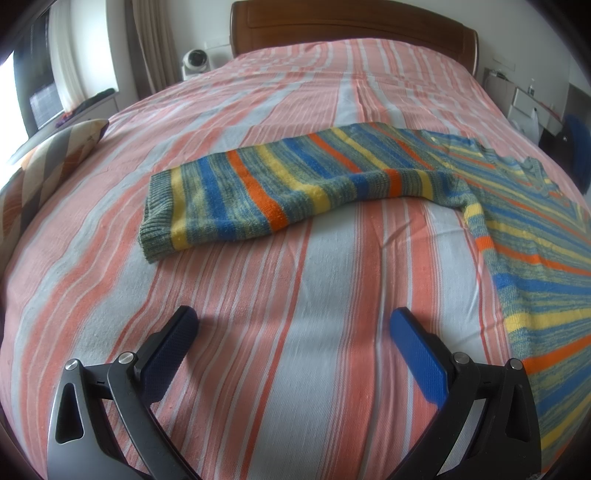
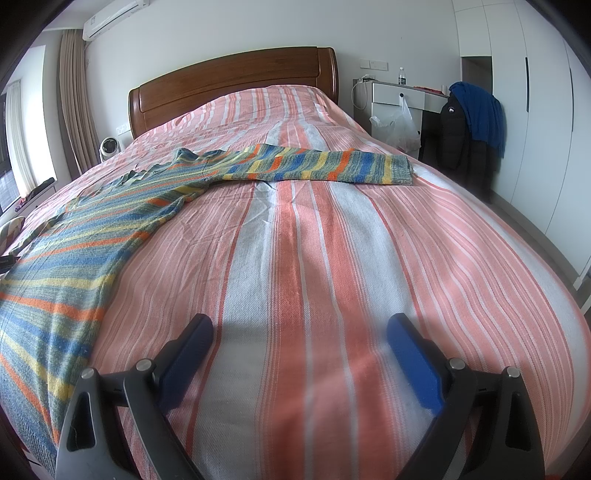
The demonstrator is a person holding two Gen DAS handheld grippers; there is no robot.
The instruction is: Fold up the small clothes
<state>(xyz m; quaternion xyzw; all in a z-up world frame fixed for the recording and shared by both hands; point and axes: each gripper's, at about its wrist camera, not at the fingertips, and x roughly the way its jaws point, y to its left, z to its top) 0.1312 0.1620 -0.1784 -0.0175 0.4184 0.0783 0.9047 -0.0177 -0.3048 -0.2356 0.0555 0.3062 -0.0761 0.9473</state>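
A bedroom holds a wide bed (image 1: 280, 295) covered by a spread striped in salmon, pale grey and white, with a dark wooden headboard (image 2: 236, 85) at its far end against a white wall. A knitted striped sweater (image 1: 546, 266) in blue, green, yellow and orange lies flat on the spread, apart from both tools. In the left wrist view its body runs along the right side of the bed toward the near edge, and one sleeve (image 1: 258, 192) stretches leftward across the middle of the bed, its ribbed cuff ending short of the left edge. In the right wrist view the same sweater (image 2: 74, 258) covers the left side of the bed, and its other sleeve (image 2: 332, 166) reaches rightward, the cuff lying near the right edge. The left gripper (image 1: 293, 323) hovers over bare spread near the foot of the bed, jaws spread wide and holding nothing. The right gripper (image 2: 299, 330) likewise sits above bare spread, jaws wide apart and empty. A patterned pillow (image 1: 48, 162) rests at the left edge of the bed. A small white fan (image 1: 197, 61) stands beside the headboard near beige curtains (image 2: 72, 96). Past the right edge are a white nightstand (image 2: 391, 96) with a plastic bag (image 2: 400, 125) hanging from it, a water bottle (image 2: 402, 75) whose label is too small to read, and a black jacket (image 2: 456, 129) bearing a small white logo, illegible, draped with a blue garment (image 2: 480, 110). An air conditioner (image 2: 110, 16) is mounted high on the wall.
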